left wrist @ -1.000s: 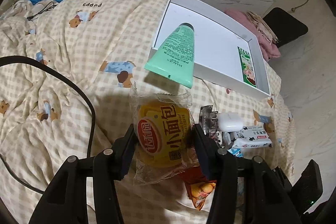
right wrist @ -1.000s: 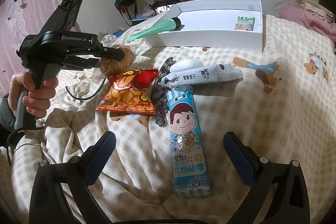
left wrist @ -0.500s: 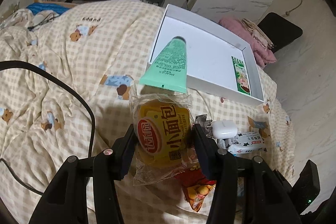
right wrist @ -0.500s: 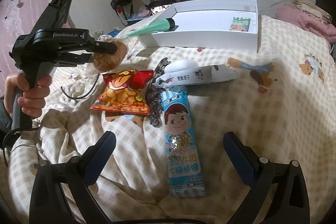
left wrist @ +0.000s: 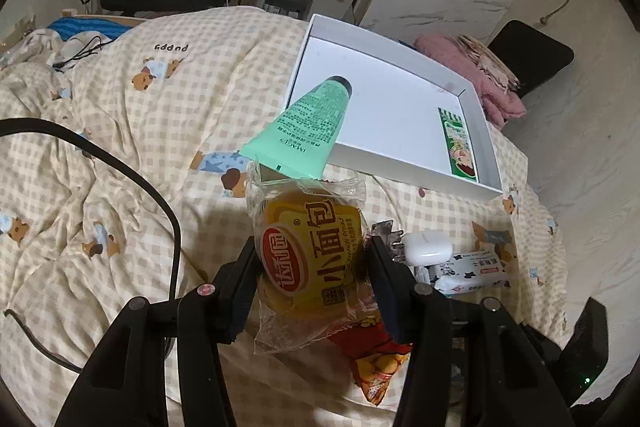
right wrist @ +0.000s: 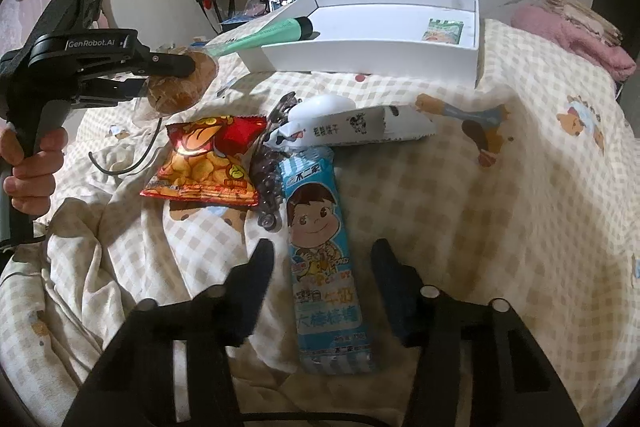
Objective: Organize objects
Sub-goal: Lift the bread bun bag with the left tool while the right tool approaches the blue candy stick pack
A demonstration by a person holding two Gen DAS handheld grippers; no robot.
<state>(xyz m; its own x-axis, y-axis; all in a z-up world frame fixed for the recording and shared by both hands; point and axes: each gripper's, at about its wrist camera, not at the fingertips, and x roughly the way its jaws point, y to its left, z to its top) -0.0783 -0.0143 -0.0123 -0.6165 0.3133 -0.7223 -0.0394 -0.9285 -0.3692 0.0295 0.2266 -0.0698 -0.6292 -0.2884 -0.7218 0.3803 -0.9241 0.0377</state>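
My left gripper (left wrist: 312, 251) is shut on a yellow bread packet (left wrist: 316, 267) and holds it above the checked bedspread; the right wrist view shows it lifted at the left (right wrist: 180, 87). My right gripper (right wrist: 322, 255) points down at a long blue candy packet (right wrist: 320, 247) lying on the bed. Its jaws are closing with the packet between them, and a small gap still shows on each side. A white box (left wrist: 400, 163) sits further back. It holds a small green packet (left wrist: 458, 143), and a green tube (left wrist: 308, 123) leans over its near edge.
A red snack bag (right wrist: 208, 159), a dark hair clip (right wrist: 266, 179), a white case (right wrist: 324, 105) and a white cow-print packet (right wrist: 360, 125) lie between the blue packet and the box. A black cable (left wrist: 132, 179) crosses the bed at the left. Pink cloth (left wrist: 480, 79) lies beyond the box.
My right gripper's fingers have swung inward from wide apart to close beside the blue candy packet. The left gripper still holds the bread packet and has barely shifted.
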